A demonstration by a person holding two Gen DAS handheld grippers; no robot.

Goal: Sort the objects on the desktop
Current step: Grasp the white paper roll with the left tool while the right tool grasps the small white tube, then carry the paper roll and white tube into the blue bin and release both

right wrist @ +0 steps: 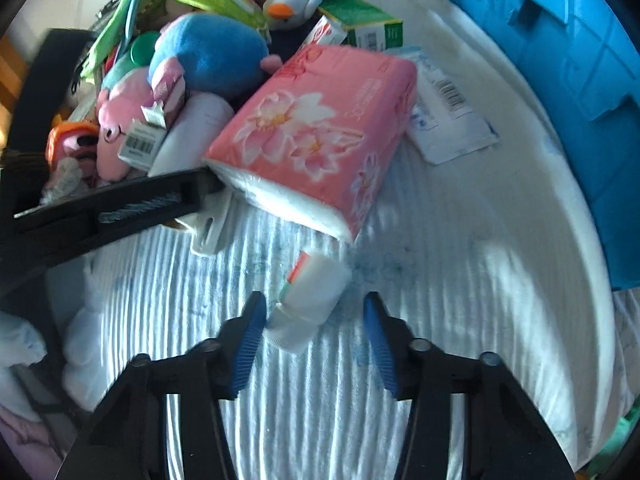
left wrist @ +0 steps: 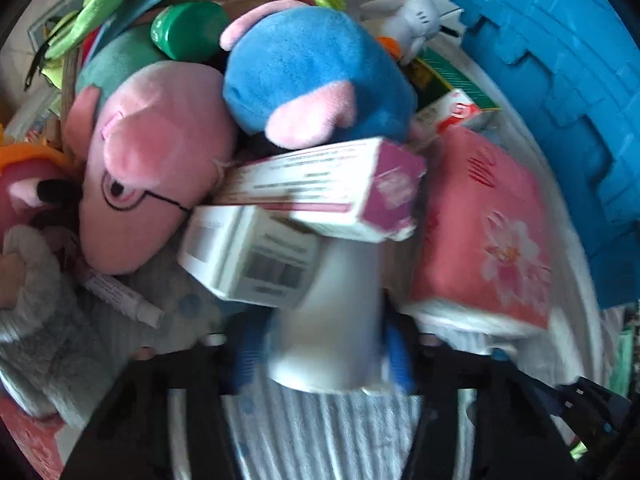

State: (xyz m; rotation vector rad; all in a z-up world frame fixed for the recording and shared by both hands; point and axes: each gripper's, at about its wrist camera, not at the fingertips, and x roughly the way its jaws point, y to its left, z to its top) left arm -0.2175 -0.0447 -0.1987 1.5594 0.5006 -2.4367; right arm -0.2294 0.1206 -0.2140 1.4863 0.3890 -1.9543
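Left claw grips a white bottle; right claw, spread wide, should centre on the small tube before closing.

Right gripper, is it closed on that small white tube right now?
No. The right gripper is open: its blue pads stand apart on either side of the small white tube, which lies on the striped cloth.
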